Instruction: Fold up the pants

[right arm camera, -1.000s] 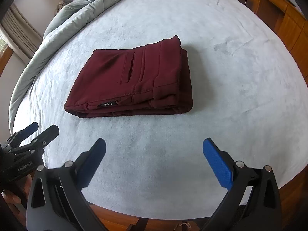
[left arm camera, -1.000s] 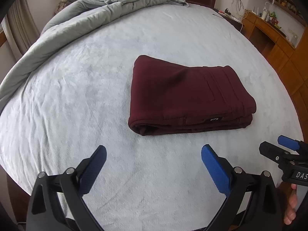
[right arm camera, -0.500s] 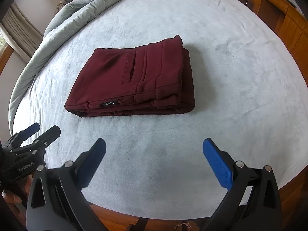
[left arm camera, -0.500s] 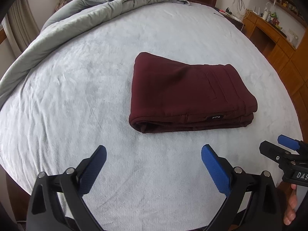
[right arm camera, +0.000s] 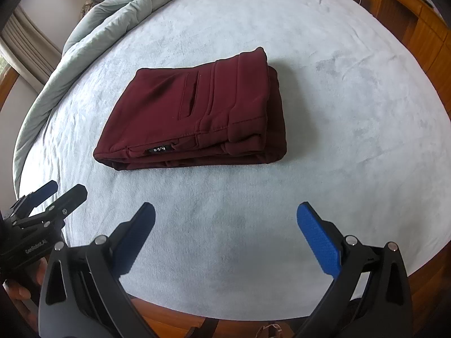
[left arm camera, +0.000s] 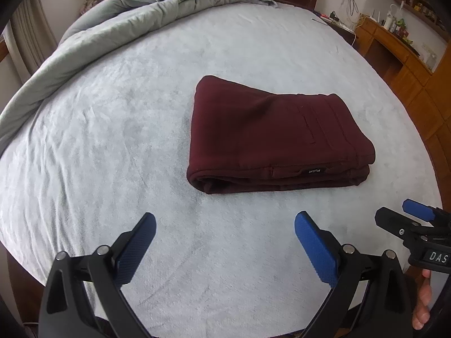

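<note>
**Folded pants: handling properties and work area**

The maroon pants lie folded into a compact rectangular stack at the centre of the frame in both wrist views, resting on the bed. A slit pocket faces up and a small black label shows on the near edge.

Handling, as judged: the fabric looks thick, soft and non-slippery, with moderate weight. It is not fragile. The stack will sag or unfold if lifted by 1 layer only. Take hold at the near edge, pinching all layers at 2 well-separated corners, 1 per hand-held gripper.

Left hand-held gripper: fingers apart, holding nothing, clear of the pants at the lower frame. Right hand-held gripper: fingers apart, holding nothing, likewise clear.

The bed carries a pale blue plush cover, soft and yielding. A grey-green comforter is bunched at the upper left. Wooden cabinets stand at the upper right.
</note>
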`<state>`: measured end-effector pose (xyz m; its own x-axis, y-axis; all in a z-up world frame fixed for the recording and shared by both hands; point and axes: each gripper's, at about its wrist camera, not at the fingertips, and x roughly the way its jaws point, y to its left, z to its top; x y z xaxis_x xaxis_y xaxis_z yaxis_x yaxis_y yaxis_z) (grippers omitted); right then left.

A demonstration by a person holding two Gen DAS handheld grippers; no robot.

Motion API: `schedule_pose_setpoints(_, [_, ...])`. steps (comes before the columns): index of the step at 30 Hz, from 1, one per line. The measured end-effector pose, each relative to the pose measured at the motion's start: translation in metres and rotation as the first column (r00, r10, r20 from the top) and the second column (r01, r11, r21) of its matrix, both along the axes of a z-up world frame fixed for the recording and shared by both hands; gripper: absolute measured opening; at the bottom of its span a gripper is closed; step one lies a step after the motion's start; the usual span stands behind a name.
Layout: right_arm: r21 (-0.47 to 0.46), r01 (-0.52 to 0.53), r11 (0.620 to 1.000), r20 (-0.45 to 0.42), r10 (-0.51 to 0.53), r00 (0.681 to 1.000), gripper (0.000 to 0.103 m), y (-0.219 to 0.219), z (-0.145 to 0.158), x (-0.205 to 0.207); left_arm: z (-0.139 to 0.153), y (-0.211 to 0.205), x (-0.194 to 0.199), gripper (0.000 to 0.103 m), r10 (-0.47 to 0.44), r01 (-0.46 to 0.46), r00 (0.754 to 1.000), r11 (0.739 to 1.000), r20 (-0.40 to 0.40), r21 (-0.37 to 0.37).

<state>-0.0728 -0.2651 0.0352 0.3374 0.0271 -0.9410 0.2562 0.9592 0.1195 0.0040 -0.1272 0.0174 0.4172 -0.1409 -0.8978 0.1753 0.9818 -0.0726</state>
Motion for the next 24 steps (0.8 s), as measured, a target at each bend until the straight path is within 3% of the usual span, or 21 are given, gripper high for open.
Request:
schedule_pose_setpoints(12, [0.006, 0.005, 1.0, 0.004, -0.005, 1.0, 0.1, -0.001, 0.001, 0.0, 0.001, 0.0, -0.004, 0.099, 0.002, -0.002, 1.0, 1.0, -0.004, -0.002])
schedule_pose_setpoints(24, [-0.004, 0.021, 1.0, 0.015, -0.021, 1.0, 0.1, -0.006, 0.007, -0.003, 0.016, -0.005, -0.013, 0.099, 0.0, -0.001, 0.999, 1.0, 0.045, 0.012])
